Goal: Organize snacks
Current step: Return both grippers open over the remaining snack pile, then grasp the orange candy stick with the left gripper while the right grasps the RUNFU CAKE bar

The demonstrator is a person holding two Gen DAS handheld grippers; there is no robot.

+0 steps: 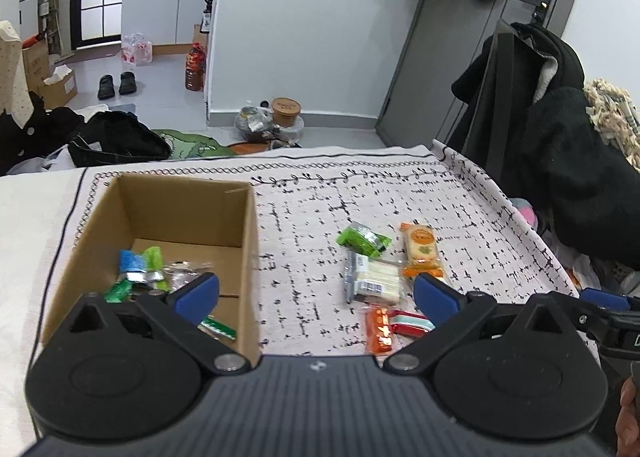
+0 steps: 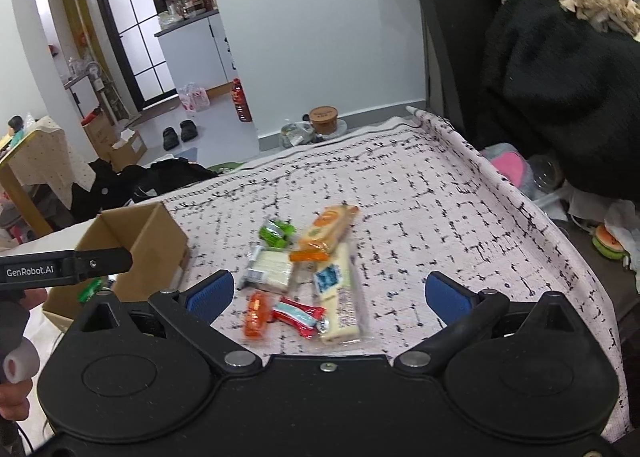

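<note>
A brown cardboard box (image 1: 248, 241) stands on the patterned tablecloth (image 1: 400, 193) at the left, with several wrapped snacks (image 1: 144, 269) inside. Loose snacks lie to its right: a green packet (image 1: 362, 239), an orange cracker pack (image 1: 422, 251), a white wafer pack (image 1: 376, 281), a small orange packet (image 1: 380, 331) and a red-and-teal bar (image 1: 412, 323). My left gripper (image 1: 316, 293) is open and empty, one finger over the box. My right gripper (image 2: 328, 293) is open and empty above the snacks: the green packet (image 2: 276, 233), orange pack (image 2: 326, 233), white pack (image 2: 270, 273), long cream pack (image 2: 340, 297), red bar (image 2: 300, 315). The box (image 2: 136, 241) is at left.
The table's right edge (image 2: 560, 233) drops to piled dark clothes (image 2: 560, 77) and plush toys. Beyond the far edge lie bags, a brown tub (image 1: 286, 111) and shoes on the floor. The left gripper's body (image 2: 64, 267) reaches in at the left of the right wrist view.
</note>
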